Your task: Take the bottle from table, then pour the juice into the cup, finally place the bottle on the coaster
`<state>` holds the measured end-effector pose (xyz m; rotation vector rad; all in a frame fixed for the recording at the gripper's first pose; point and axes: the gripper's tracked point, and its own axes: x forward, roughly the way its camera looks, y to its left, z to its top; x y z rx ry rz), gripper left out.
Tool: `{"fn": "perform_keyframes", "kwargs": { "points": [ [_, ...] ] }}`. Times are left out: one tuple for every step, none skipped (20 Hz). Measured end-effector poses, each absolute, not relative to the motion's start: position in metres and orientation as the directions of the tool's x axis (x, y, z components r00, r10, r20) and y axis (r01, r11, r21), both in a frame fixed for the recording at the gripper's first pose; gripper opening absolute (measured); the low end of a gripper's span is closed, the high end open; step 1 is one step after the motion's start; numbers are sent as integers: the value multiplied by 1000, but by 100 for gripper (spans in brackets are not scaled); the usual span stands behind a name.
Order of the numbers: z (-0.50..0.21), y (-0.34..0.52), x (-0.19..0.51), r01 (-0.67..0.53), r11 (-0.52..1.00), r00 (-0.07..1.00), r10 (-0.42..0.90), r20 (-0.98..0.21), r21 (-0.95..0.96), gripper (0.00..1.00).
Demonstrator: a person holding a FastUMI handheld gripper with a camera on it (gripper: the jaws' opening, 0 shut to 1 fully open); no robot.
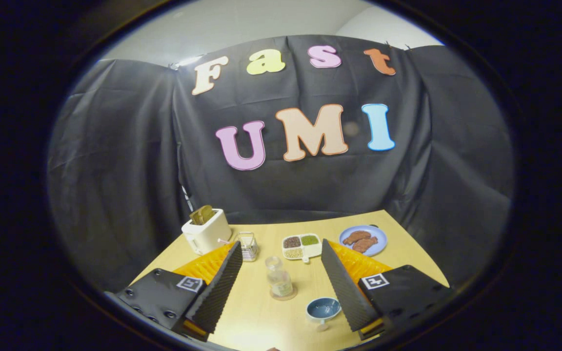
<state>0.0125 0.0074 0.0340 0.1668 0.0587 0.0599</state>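
Note:
A small clear glass bottle (279, 278) with a little pale juice stands upright on a round coaster (284, 294), on the wooden table (408, 258). It sits between my two fingers and slightly ahead of them, touching neither. A blue cup (323, 308) with a white outside stands close to the inner side of the right finger (342, 287). My gripper (281, 251) is open wide and holds nothing.
A white toaster (206, 230) with toast stands at the table's far left, a small wire-and-glass holder (247, 245) beside it. A divided white dish (302, 245) of grains lies beyond the bottle. A blue plate (363, 240) with brown food lies at the far right.

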Motion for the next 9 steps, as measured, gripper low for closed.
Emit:
{"fn": "perform_keyframes", "kwargs": {
  "points": [
    [34, 8, 12, -57, 984, 996, 66, -54, 167, 100],
    [33, 9, 11, -57, 984, 996, 67, -55, 166, 100],
    [33, 9, 11, -58, 984, 996, 68, -56, 167, 100],
    [33, 9, 11, -59, 984, 996, 69, -56, 168, 100],
    [32, 9, 11, -60, 984, 996, 70, -57, 169, 100],
    [32, 9, 10, -60, 984, 996, 70, -55, 169, 100],
    [33, 10, 10, -61, 984, 996, 71, -54, 168, 100],
    [34, 10, 9, -61, 984, 996, 70, -52, 169, 100],
    [34, 10, 9, -62, 983, 996, 72, -51, 170, 100]
  ]
}}
